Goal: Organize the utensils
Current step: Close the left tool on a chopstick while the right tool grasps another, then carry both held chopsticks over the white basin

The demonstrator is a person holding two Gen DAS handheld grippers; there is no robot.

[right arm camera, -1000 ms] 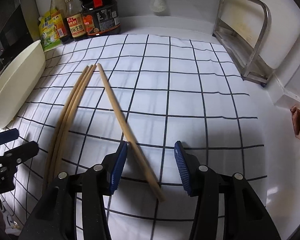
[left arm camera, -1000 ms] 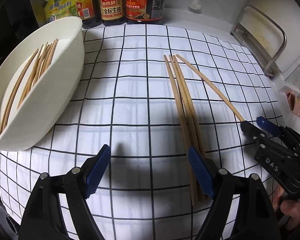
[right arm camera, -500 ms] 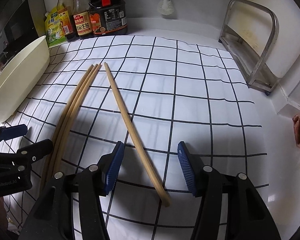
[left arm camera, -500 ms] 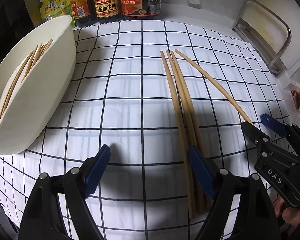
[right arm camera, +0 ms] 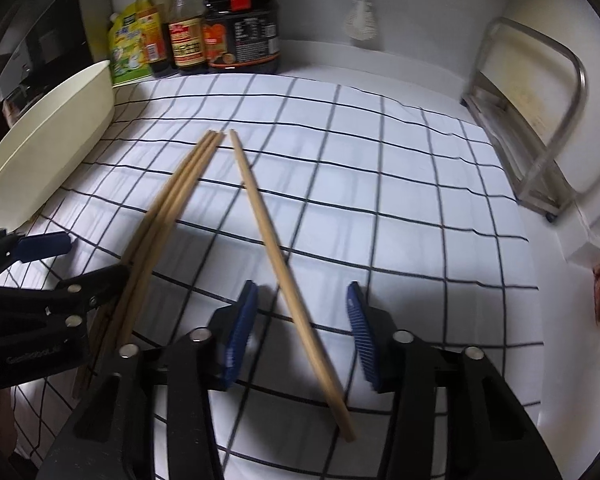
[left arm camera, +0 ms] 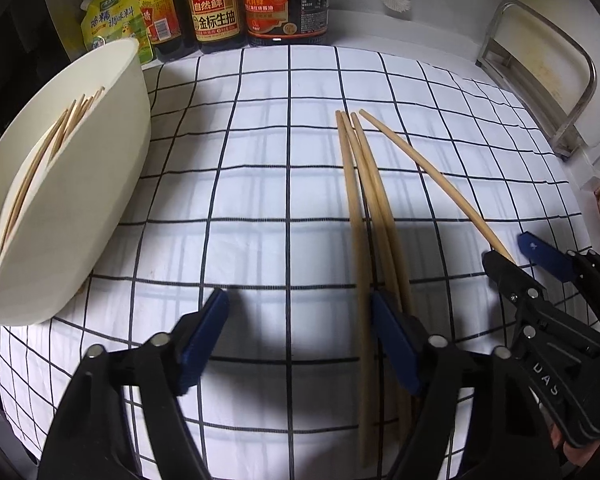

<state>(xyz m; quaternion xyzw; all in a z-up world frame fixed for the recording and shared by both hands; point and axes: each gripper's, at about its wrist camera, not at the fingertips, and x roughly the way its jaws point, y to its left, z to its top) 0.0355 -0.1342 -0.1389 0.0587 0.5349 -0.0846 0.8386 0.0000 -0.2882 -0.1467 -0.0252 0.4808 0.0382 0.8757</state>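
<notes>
Three wooden chopsticks lie bundled on the checked cloth; a fourth chopstick lies splayed to their right. My left gripper is open and empty; its right finger lies over the bundle's near ends. My right gripper is open, with the single chopstick lying between its jaws, untouched. The bundle shows to its left. A white bowl at the left holds several chopsticks.
Sauce bottles and a yellow pouch stand at the back edge. A metal rack stands at the right. The bowl and the left gripper show at the left of the right wrist view.
Both grippers have drawn back slightly and lifted; the right gripper has shifted so the single chopstick lies more centrally between its jaws. The chopsticks have not moved.
</notes>
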